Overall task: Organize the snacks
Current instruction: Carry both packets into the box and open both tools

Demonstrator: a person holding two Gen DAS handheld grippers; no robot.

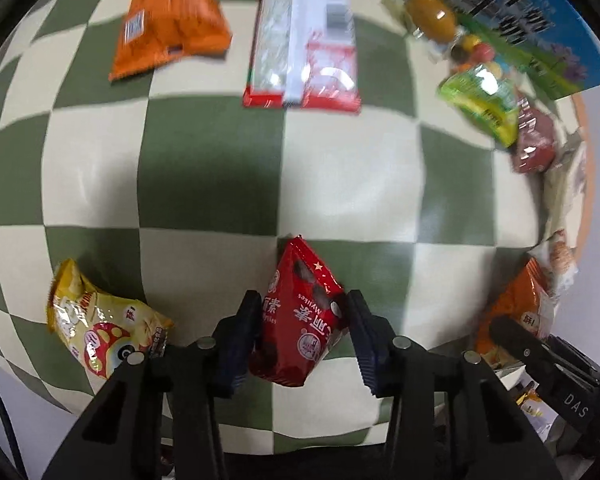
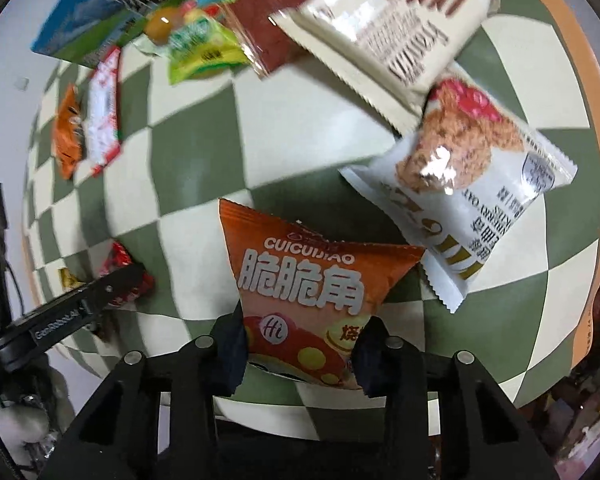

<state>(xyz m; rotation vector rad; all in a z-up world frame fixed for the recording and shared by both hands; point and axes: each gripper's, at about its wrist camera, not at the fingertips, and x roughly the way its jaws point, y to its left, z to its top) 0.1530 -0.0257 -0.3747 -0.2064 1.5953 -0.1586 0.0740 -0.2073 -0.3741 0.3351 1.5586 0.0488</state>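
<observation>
Covering the desk (image 1: 220,168) is a green-and-cream checked cloth, and the snacks lie spread across it rather than grouped, which suggests the sorting is only partly done. Along the far edge sit the bigger items: a blue box (image 1: 540,20), a long red-and-white packet (image 1: 304,32), an orange bag (image 1: 172,20), and on the right wrist view a cream wafer packet (image 2: 392,20) overlapping a white oat-cookie packet (image 2: 472,184). A cluster of small sweets and a green pouch (image 1: 484,104) sits against the box.

The right gripper (image 2: 300,344) is closed on the lower end of an orange corn-snack bag (image 2: 312,280), pinching the puffy bag by its sides, probably to carry it clear of the oat packet beside it. The left gripper (image 1: 300,332) likewise clamps a small red chocolate pouch (image 1: 304,320) between its pads, with a yellow chip bag (image 1: 100,324) lying untouched to its left.
</observation>
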